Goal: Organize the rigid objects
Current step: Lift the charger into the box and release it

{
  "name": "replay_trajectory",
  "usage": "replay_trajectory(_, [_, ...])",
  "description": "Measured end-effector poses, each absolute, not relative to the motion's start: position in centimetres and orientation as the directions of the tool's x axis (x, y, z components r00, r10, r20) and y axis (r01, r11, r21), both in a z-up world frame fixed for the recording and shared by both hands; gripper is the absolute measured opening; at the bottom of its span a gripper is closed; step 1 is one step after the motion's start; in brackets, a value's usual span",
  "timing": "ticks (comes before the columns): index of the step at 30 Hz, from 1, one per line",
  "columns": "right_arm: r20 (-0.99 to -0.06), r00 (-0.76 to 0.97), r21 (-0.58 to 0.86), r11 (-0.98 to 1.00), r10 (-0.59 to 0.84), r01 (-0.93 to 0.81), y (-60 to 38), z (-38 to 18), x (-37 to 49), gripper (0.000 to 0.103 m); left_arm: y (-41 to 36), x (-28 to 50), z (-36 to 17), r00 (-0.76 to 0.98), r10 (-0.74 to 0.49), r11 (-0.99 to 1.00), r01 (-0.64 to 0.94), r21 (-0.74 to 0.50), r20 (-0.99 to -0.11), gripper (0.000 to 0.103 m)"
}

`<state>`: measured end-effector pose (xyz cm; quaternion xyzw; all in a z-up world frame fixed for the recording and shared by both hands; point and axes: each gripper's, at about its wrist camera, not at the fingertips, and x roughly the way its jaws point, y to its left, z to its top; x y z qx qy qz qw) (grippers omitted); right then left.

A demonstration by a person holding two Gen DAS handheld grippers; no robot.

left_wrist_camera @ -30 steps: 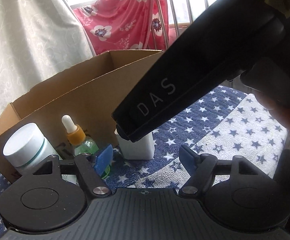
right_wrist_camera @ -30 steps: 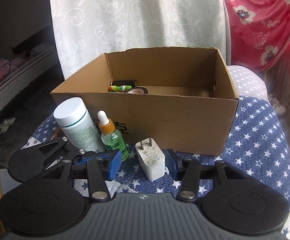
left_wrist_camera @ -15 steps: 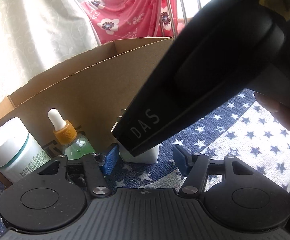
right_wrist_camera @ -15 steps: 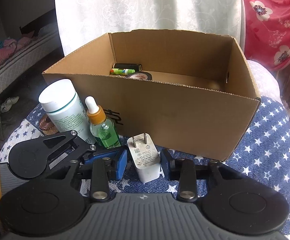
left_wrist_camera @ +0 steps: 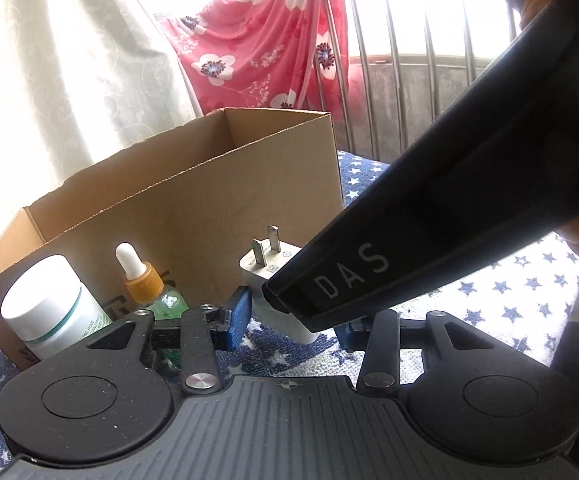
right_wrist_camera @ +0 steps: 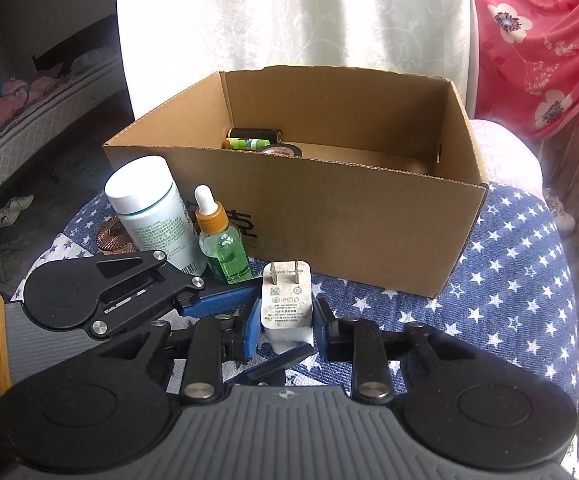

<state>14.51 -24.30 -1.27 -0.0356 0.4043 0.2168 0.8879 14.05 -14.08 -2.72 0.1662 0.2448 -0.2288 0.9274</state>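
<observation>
**Charger bracketed by both tools before the box**

The white charger [right_wrist_camera: 287, 306] was seen standing prongs-up on the star-patterned cloth [right_wrist_camera: 509, 280], just in front of the cardboard box [right_wrist_camera: 369, 216]. The right tool [right_wrist_camera: 285, 326] was set narrowly around it, its blue pads close to both sides, though contact could not be told. The left tool [left_wrist_camera: 289, 322] was held open, wider, about the same charger. A white bottle [right_wrist_camera: 151, 208] and a green dropper bottle [right_wrist_camera: 221, 244] were found standing beside it, at the box's front wall.
</observation>
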Motion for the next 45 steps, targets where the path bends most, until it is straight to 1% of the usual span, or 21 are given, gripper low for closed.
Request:
replay_trajectory(5, [-0.757, 0.545, 0.141, 0.905, 0.36, -0.401, -24.6, -1.3, 13.7, 0.03, -14.7, 13.1, -3.4, 0.755, -0.362, 0.83, 0.529, 0.18, -0.547, 0.042])
replay_trajectory(7, [-0.772, 0.526, 0.157, 0.909, 0.356, -0.386, -24.7, -1.9, 13.7, 0.03, -15.1, 12.8, -4.2, 0.753, -0.357, 0.822, 0.534, 0.197, -0.553, 0.042])
replay_trajectory(9, [-0.779, 0.518, 0.165, 0.912, 0.354, -0.375, -24.7, -2.2, 13.9, 0.029, -15.5, 12.2, -4.6, 0.767, -0.346, 0.815, 0.531, 0.232, -0.54, 0.042])
replay_trajectory(13, [-0.784, 0.518, 0.165, 0.918, 0.343, -0.359, -24.6, -2.3, 14.4, 0.03, -15.6, 12.6, -5.2, 0.774, -0.346, 0.808, 0.533, 0.25, -0.53, 0.043])
replay_trajectory(18, [-0.799, 0.489, 0.187, 0.918, 0.349, -0.349, -24.7, -3.3, 15.4, 0.03, -15.2, 13.7, -5.4, 0.767, -0.357, 0.807, 0.54, 0.238, -0.533, 0.046])
replay_trajectory(20, [-0.801, 0.482, 0.198, 0.917, 0.355, -0.345, -24.8, -3.4, 15.4, 0.03, -15.2, 14.2, -5.5, 0.759, -0.364, 0.796, 0.554, 0.242, -0.54, 0.052])
replay_trajectory(22, [-0.801, 0.485, 0.195, 0.919, 0.351, -0.344, -24.9, -3.3, 15.4, 0.03, -15.2, 14.7, -5.6, 0.759, -0.362, 0.793, 0.556, 0.249, -0.542, 0.053])
replay_trajectory(30, [-0.793, 0.492, 0.197, 0.915, 0.359, -0.351, -24.7, -2.5, 16.4, 0.03, -15.0, 16.0, -5.8, 0.742, -0.378, 0.793, 0.568, 0.221, -0.553, 0.054])
replay_trajectory(31, [-0.795, 0.488, 0.199, 0.915, 0.36, -0.351, -24.7, -2.7, 16.6, 0.03, -15.0, 16.1, -5.8, 0.744, -0.378, 0.793, 0.567, 0.223, -0.551, 0.054])
replay_trajectory(32, [-0.799, 0.481, 0.202, 0.915, 0.361, -0.35, -24.6, -2.9, 16.8, 0.03, -15.0, 16.1, -5.8, 0.748, -0.376, 0.793, 0.565, 0.228, -0.547, 0.051])
replay_trajectory(34, [-0.806, 0.471, 0.204, 0.915, 0.358, -0.348, -24.4, -3.4, 16.9, 0.03, -14.9, 16.1, -5.8, 0.75, -0.374, 0.794, 0.563, 0.229, -0.546, 0.051])
replay_trajectory(39, [-0.793, 0.484, 0.216, 0.914, 0.369, -0.344, -24.2, -2.5, 16.1, 0.029, -14.1, 15.0, -4.0, 0.764, -0.381, 0.795, 0.558, 0.236, -0.521, 0.05])
replay_trajectory(45, [-0.736, 0.56, 0.151, 0.898, 0.381, -0.412, -22.7, 2.8, 14.7, 0.029, -12.5, 14.3, 1.7, 0.821, -0.349, 0.821, 0.501, 0.274, -0.452, 0.05])
